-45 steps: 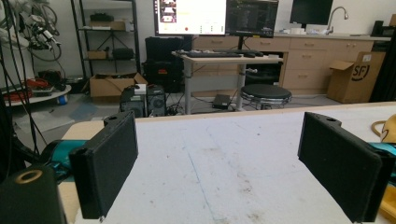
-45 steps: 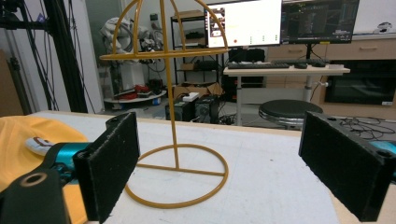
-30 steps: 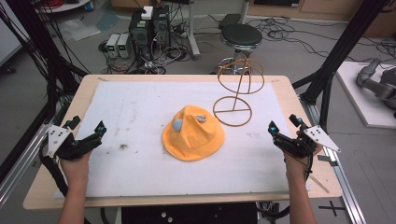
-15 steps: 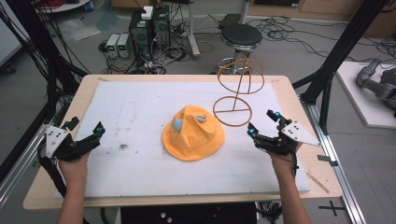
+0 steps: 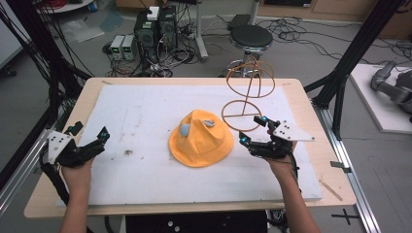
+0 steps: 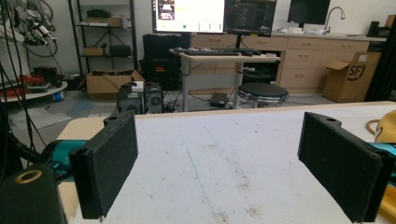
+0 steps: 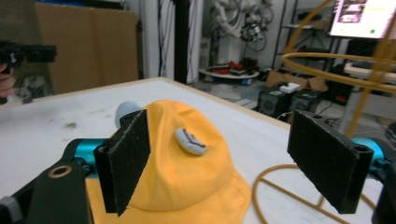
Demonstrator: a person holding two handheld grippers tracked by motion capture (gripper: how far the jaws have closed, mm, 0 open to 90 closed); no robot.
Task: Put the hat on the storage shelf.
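**Orange hat now just ahead of the right tool**

Orange fabric, a floppy hat with two small pale patches, lies flat on the table's white mat. The right tool has moved in from the table's right edge over the last second and now sits just beside the hat's brim, jaws spread wide and empty; in the right gripper view the crown lies straight ahead between them. The wire stand rises just beyond this tool, its base ring close by. That approach suggests a grasp of the brim is next, perhaps to set the hat on the stand.

The left tool has stayed put, well away from the hat, jaws also spread and empty.

The mat carries faint dark smudges ahead of the left tool. Beyond the table are a black stool, computer boxes and loose cables on the floor.
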